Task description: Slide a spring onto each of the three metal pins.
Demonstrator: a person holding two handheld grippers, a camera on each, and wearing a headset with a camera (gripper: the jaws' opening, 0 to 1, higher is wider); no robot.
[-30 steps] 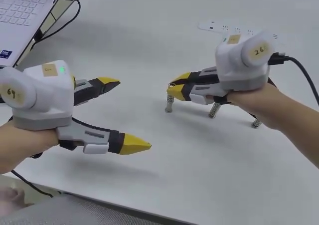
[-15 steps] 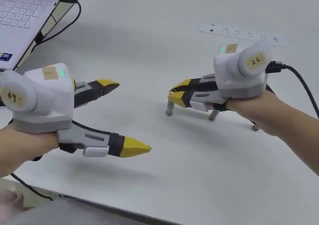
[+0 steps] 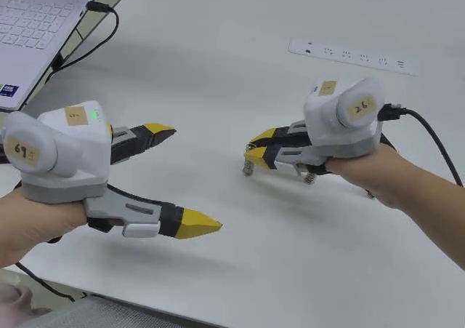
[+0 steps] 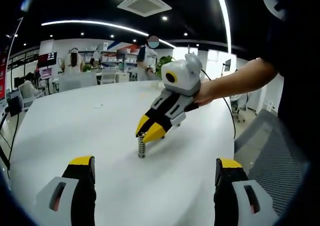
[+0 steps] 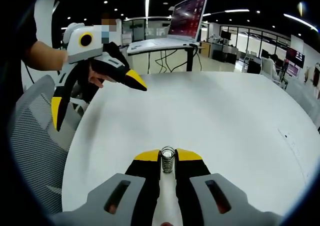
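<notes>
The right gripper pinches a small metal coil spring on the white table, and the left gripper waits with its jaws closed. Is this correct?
No. The left gripper view shows the yellow-tipped left gripper with its jaws wide open. Otherwise yes: the right gripper pinches the small metal coil spring on the white table.

Bright, even light falls on the white worktop (image 3: 290,22) from ceiling strips (image 4: 222,15) above it, which flare white against a dark ceiling in both gripper views. Soft, faint shadows lie on the worktop under the left hand-held gripper (image 3: 192,177) and the right hand-held gripper (image 3: 249,150). The head view is sharp. Both gripper views bend strongly toward their edges, yet the spring (image 5: 167,159) between the right one's jaws is crisp.
</notes>
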